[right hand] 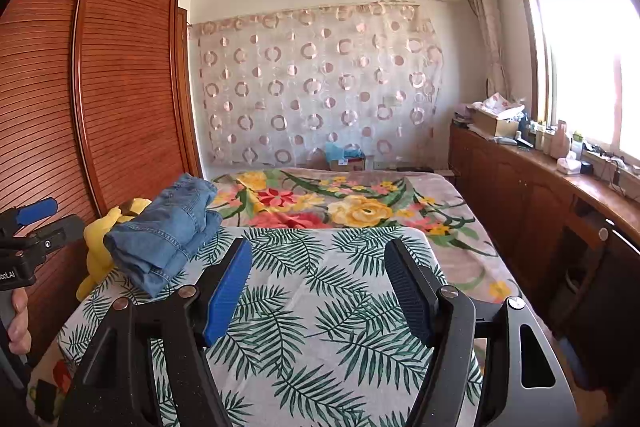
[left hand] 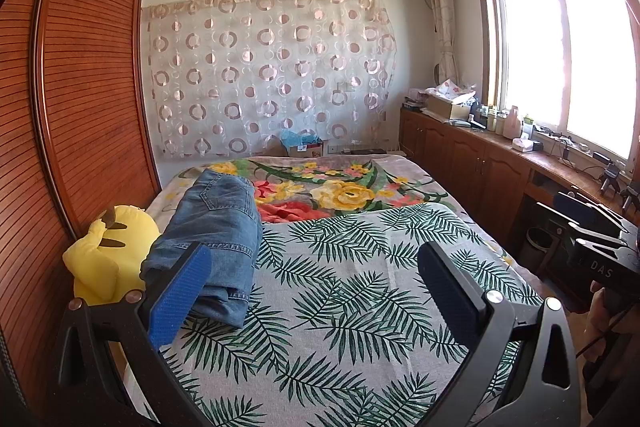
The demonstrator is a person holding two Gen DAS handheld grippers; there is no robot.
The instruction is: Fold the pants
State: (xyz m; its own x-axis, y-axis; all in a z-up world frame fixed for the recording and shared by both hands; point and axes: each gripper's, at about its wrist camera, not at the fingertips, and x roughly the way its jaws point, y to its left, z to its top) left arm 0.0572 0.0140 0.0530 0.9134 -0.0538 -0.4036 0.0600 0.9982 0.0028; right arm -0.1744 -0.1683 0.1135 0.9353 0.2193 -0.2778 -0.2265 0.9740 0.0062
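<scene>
Blue denim pants (left hand: 216, 239) lie folded into a thick stack on the left side of the bed, seen again in the right wrist view as pants (right hand: 168, 231). My left gripper (left hand: 316, 267) is open above the leaf-print cover, its left pad just in front of the stack's near end, with nothing between the fingers. Over the middle of the cover my right gripper (right hand: 318, 267) is open too, to the right of the pants and apart from them. A hand holds the left gripper's body (right hand: 24, 259) at the left edge.
A yellow plush toy (left hand: 108, 255) sits beside the pants against the slatted wooden wardrobe (left hand: 80, 99). The bed carries a leaf-print cover (left hand: 352, 307) over a floral blanket (left hand: 344, 191). Low wooden cabinets (left hand: 480, 163) with clutter run under the window on the right.
</scene>
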